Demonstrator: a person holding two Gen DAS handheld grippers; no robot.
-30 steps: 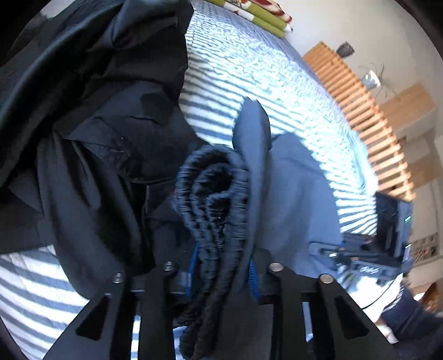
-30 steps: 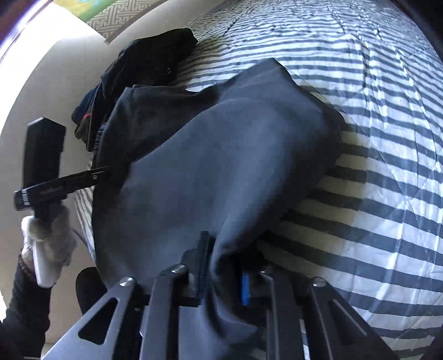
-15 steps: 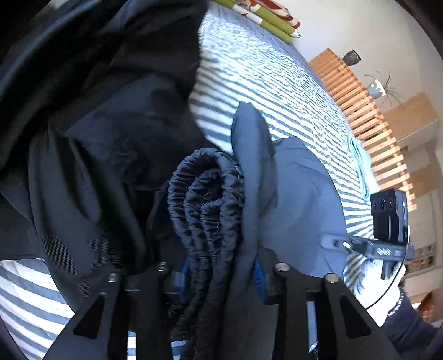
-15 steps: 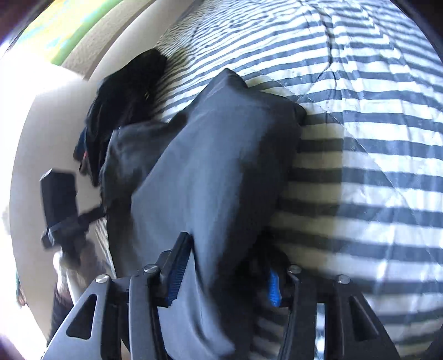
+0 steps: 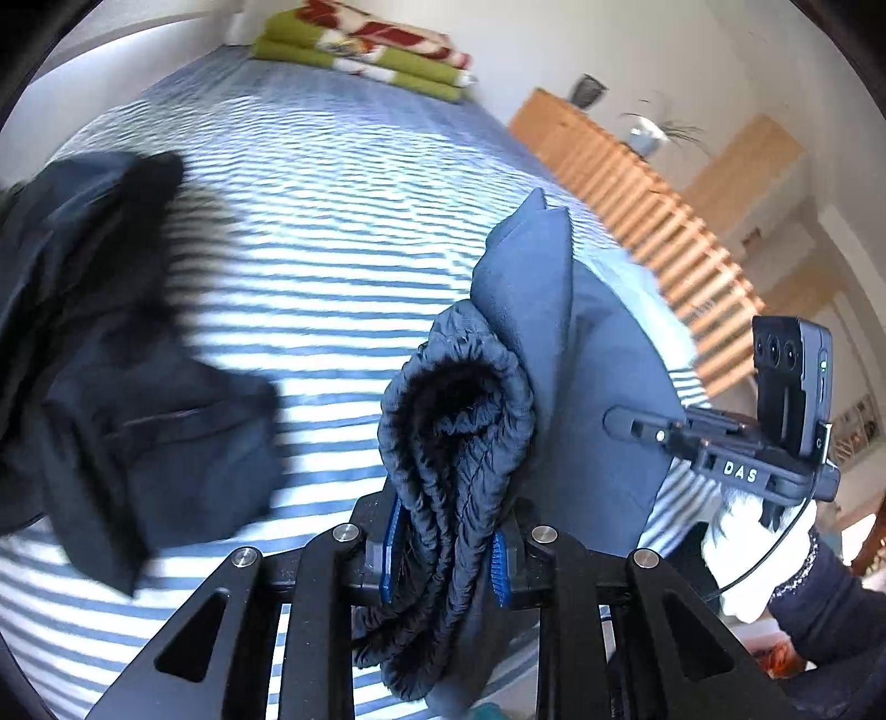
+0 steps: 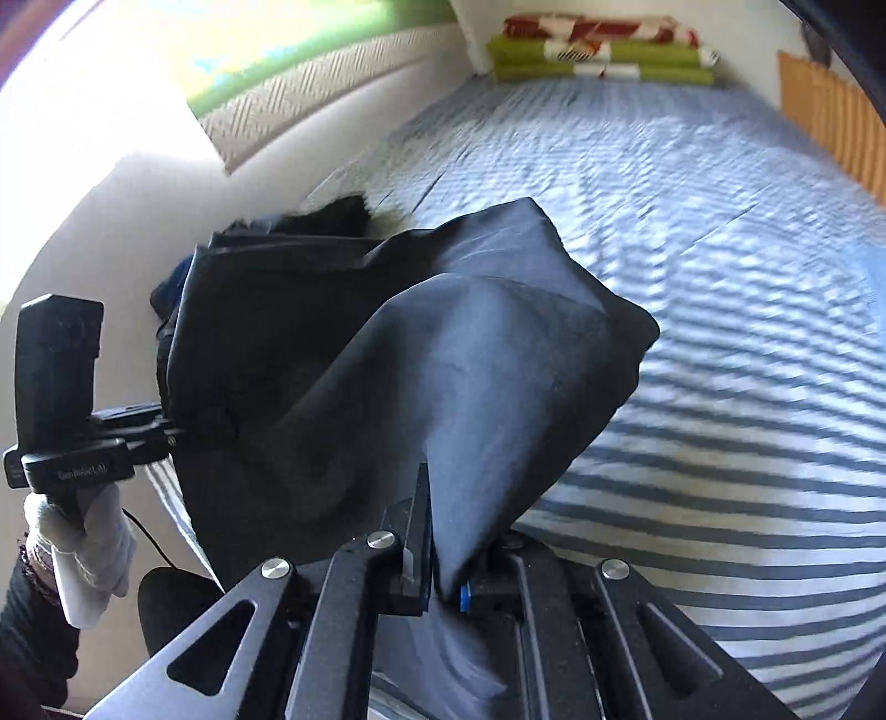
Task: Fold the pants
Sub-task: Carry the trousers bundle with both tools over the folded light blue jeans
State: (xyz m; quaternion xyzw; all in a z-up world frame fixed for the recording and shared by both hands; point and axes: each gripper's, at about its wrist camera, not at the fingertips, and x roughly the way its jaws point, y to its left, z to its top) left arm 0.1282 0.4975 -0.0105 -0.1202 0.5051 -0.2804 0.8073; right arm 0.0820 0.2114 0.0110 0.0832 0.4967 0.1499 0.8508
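Dark blue pants (image 5: pixel 559 354) hang in the air between both grippers above a striped bed. My left gripper (image 5: pixel 446 545) is shut on the bunched elastic waistband (image 5: pixel 459 421). In the right wrist view my right gripper (image 6: pixel 443 565) is shut on a fold of the smooth pants fabric (image 6: pixel 443 354), which drapes up and left toward the other gripper (image 6: pixel 72 443). The right gripper (image 5: pixel 736 448), held by a white-gloved hand (image 5: pixel 758 559), also shows at the right of the left wrist view.
A heap of dark clothes (image 5: pixel 94 354) lies on the striped blanket (image 5: pixel 332 238) at the left. Folded green and red bedding (image 5: pixel 365 50) sits at the far end of the bed. A wooden slatted rail (image 5: pixel 653 221) runs along the right side; a wall (image 6: pixel 127 183) borders the left.
Both grippers have lifted the pants up and away from the dark clothes heap; the views now tilt up across the bed to its far end.
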